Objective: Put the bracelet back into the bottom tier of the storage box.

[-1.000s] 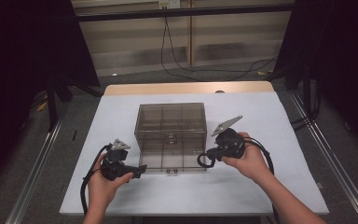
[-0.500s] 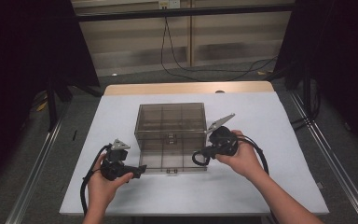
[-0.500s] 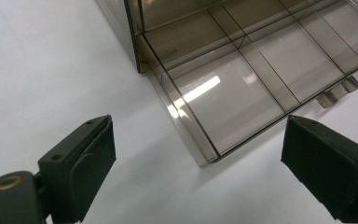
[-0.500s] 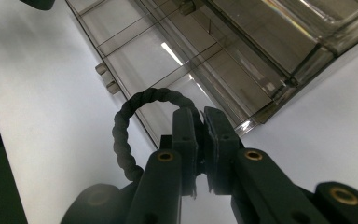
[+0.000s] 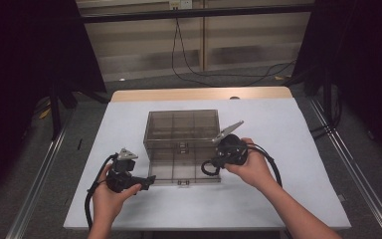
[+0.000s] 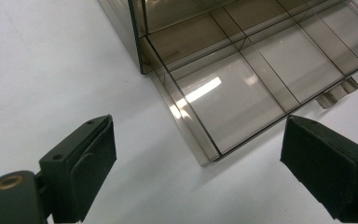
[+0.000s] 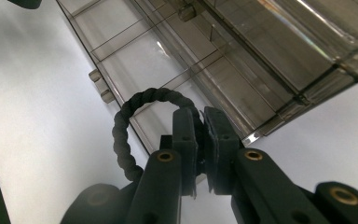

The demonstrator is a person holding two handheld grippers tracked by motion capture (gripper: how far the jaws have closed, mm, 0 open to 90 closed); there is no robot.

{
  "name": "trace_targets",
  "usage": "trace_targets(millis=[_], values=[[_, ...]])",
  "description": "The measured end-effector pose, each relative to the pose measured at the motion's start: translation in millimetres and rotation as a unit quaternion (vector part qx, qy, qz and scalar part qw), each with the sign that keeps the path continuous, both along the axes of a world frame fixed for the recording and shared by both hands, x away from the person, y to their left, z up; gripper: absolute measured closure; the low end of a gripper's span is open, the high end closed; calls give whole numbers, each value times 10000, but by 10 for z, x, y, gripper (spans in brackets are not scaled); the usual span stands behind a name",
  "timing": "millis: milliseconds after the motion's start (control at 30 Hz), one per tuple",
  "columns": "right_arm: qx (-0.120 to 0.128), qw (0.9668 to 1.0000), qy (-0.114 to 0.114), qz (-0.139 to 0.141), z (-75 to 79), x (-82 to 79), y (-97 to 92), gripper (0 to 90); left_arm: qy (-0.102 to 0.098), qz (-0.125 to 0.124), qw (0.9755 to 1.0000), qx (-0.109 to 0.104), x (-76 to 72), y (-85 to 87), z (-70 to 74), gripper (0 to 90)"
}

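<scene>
A smoky clear compartment box stands mid-table, its lid folded open flat toward me. My right gripper is shut on a black twisted cord ring and holds it over the lid's right part. In the right gripper view the ring loops left from the pinching jaws of the right gripper, above the lid. My left gripper stands open at the lid's near left corner. In the left gripper view that left gripper has nothing between its pads, and the lid corner lies ahead.
The white table top has free room left and right of the box. A wooden strip runs along the far edge. Metal rails flank the table, and cables lie on the floor behind.
The right gripper has shifted a little to the left with the ring, closer over the lid. The left gripper has stayed put.
</scene>
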State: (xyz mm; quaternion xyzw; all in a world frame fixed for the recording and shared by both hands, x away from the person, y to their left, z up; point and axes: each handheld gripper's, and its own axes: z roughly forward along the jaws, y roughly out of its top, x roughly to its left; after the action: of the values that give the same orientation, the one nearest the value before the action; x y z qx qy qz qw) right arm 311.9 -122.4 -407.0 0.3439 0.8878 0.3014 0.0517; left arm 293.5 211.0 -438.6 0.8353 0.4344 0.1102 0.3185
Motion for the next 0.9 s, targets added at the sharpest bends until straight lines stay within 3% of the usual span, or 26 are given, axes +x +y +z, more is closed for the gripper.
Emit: trace_targets(millis=[900], values=[[-338, 9994, -11, -59, -203, 116, 100, 835, -7, 3, 10000, -18, -6, 6, 2, 109]])
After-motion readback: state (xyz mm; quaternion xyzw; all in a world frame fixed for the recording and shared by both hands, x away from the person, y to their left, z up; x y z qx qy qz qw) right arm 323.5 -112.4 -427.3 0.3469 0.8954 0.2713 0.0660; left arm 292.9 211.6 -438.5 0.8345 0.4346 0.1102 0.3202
